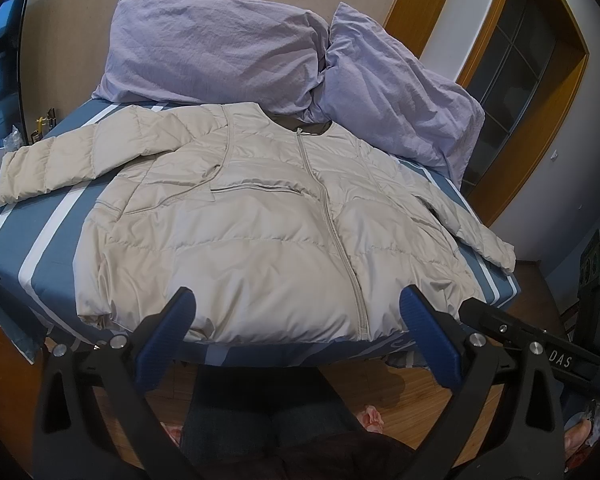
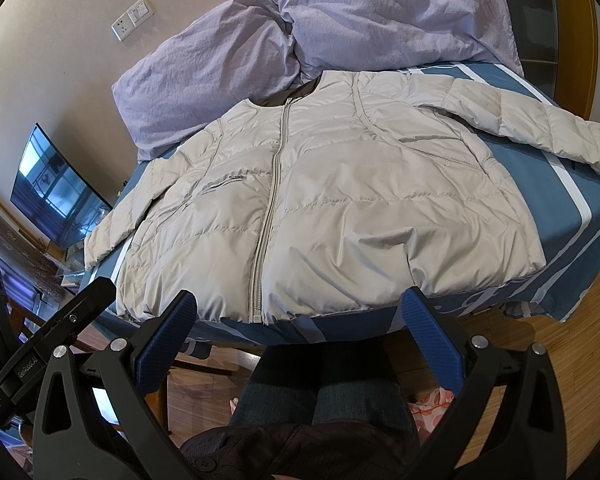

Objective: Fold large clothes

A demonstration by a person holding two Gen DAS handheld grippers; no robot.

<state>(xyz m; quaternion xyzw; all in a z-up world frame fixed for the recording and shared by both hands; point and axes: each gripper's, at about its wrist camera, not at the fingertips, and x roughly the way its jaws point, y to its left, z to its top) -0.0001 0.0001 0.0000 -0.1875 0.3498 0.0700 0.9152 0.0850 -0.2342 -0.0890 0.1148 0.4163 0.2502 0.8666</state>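
A: In the left wrist view, what sits closest?

B: The left claw (image 1: 296,306), its two blue pads spread wide apart with nothing between them. It hangs just off the near edge of the bed (image 1: 28,232), tilted downward. Under it are the person's legs (image 1: 260,412) in dark trousers, over a wooden floor (image 1: 412,388).

A: And the garment?

B: A beige puffer jacket (image 1: 260,240) lies flat on the blue-and-white striped bed, front up, zipped, hem toward the camera. One sleeve stretches out to the left; the other runs down to the right edge. Two lilac pillows (image 1: 220,48) lean against the wall behind the collar. The other claw's black body shows at lower right.

A: Now the right wrist view?

B: The right claw (image 2: 298,306) is nearest, pads likewise wide apart and empty, just short of the jacket (image 2: 360,208) hem. Here one sleeve reaches to the right, the other down to the left. A dark screen (image 2: 56,188) stands at left, and a wall socket (image 2: 134,18) is above the pillows (image 2: 380,12).
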